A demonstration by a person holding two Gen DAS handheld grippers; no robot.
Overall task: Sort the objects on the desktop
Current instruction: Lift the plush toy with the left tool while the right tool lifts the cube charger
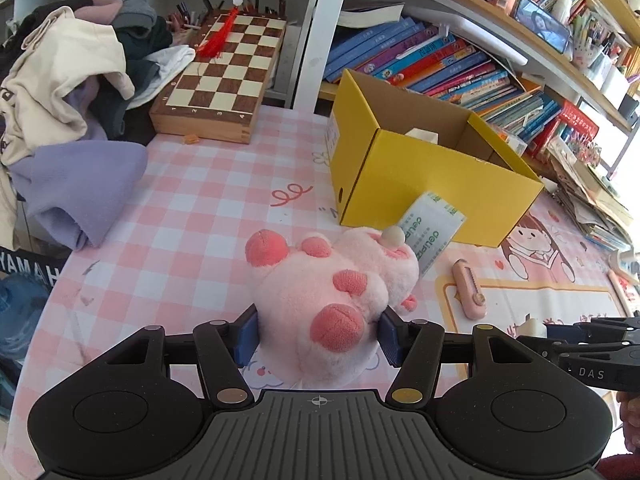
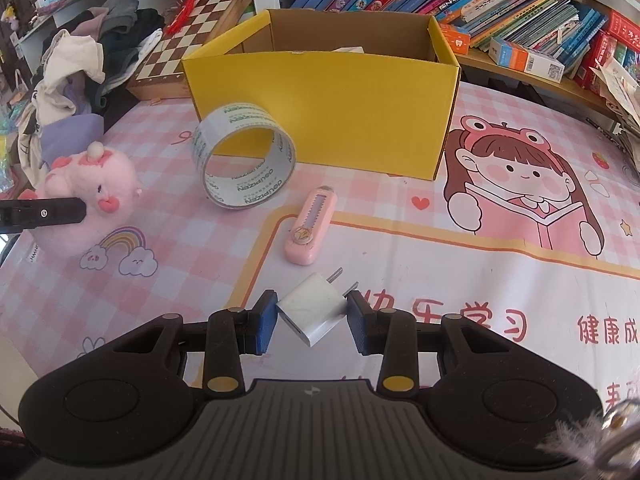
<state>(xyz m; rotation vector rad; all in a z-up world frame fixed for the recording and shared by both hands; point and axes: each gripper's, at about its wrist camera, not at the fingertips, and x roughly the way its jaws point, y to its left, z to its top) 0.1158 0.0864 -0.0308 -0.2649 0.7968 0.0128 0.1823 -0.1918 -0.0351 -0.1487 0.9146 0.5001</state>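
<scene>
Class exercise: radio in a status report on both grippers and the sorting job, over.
Left gripper shut on plush. Right gripper shut on charger. Yellow box ahead, open. Tape roll and pink cutter lie before it.

We see a pink plush toy (image 1: 332, 304) with coral paw pads on a pink-and-white checked tablecloth (image 1: 192, 216); the box (image 2: 320, 108) is yellow. The charger (image 2: 314, 308) is white; the chessboard (image 1: 224, 68) is brown-and-cream chequered.

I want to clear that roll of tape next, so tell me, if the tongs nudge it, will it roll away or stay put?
The tape roll stands on edge, tilted beside the yellow box, so a nudge would probably set it rolling or tip it flat. It looks like a thin, hollow ring, likely light, and it may flex if squeezed hard. The glossy surface could be somewhat slippery.
</scene>
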